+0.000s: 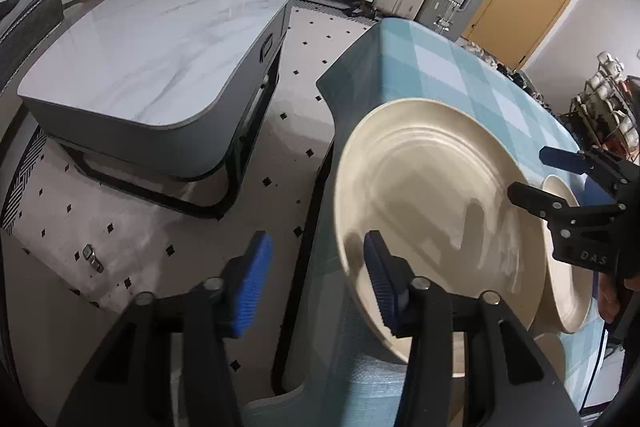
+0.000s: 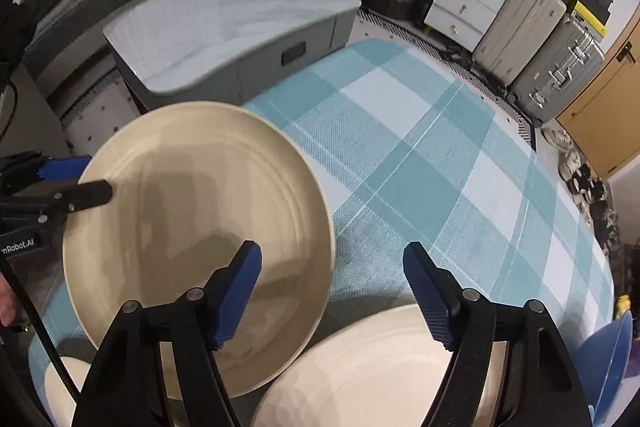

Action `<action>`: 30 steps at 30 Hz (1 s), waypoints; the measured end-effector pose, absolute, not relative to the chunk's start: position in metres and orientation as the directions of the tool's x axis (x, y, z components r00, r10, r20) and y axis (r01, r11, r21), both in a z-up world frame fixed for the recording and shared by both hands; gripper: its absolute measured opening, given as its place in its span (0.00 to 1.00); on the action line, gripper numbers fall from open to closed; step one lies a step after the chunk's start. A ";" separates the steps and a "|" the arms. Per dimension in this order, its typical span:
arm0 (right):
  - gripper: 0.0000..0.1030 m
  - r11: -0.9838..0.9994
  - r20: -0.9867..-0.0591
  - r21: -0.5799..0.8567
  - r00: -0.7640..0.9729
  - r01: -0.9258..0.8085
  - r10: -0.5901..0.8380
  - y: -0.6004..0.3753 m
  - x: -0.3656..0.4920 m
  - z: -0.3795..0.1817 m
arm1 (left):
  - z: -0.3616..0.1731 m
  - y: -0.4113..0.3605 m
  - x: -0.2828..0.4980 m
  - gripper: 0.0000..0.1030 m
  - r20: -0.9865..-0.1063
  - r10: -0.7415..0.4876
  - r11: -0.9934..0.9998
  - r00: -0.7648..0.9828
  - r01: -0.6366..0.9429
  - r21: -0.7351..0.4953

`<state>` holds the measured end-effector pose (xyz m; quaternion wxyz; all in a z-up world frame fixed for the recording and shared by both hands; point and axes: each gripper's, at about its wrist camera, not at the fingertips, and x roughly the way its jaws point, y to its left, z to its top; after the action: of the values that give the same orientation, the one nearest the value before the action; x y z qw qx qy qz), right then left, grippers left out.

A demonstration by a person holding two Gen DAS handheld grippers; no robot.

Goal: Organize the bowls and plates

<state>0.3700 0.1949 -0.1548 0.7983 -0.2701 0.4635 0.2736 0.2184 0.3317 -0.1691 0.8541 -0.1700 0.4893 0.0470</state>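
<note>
A large cream plate (image 1: pixel 432 211) hangs tilted over the table's left edge; it also shows in the right wrist view (image 2: pixel 200 227). My left gripper (image 1: pixel 318 283) is open, its jaws astride the plate's near rim, not closed on it. My right gripper (image 2: pixel 332 291) is open; its left finger is over the plate's right rim, its right finger over a second cream plate (image 2: pixel 360 367). The right gripper shows in the left wrist view (image 1: pixel 532 175) at the plate's far side. A cream bowl (image 1: pixel 568 259) stands behind the plate.
The table carries a teal checked cloth (image 2: pixel 420 155). A blue bowl (image 2: pixel 612 359) sits at its right edge. A grey marble-topped coffee table (image 1: pixel 160 59) stands left across the carpet. Suitcases (image 2: pixel 532 39) and drawers line the back.
</note>
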 end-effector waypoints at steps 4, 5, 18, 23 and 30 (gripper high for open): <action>0.72 0.691 -0.888 -0.187 0.420 -0.698 0.185 0.202 0.367 -0.156 | -0.166 0.329 0.219 0.29 -0.846 -0.093 0.944 0.526 -0.223 -0.243; 0.71 0.693 -0.894 -0.175 0.408 -0.699 0.185 0.203 0.368 -0.158 | -0.166 0.329 0.219 0.24 -0.843 -0.106 0.942 0.527 -0.218 -0.254; 0.27 0.709 -0.934 -0.110 0.316 -0.697 0.165 0.200 0.375 -0.169 | -0.165 0.328 0.217 0.09 -0.835 -0.178 0.941 0.521 -0.157 -0.298; 0.18 0.719 -0.930 -0.113 0.327 -0.685 0.166 0.198 0.375 -0.168 | -0.165 0.329 0.217 0.08 -0.834 -0.169 0.939 0.525 -0.170 -0.297; 0.13 0.705 -0.930 -0.126 0.331 -0.698 0.162 0.197 0.375 -0.168 | -0.165 0.326 0.214 0.09 -0.840 -0.149 0.949 0.522 -0.164 -0.270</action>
<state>0.3750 0.1970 -0.1677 0.7719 -0.2644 0.5068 0.2784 0.2140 0.3260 -0.1652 0.8575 -0.1600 0.4889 0.0044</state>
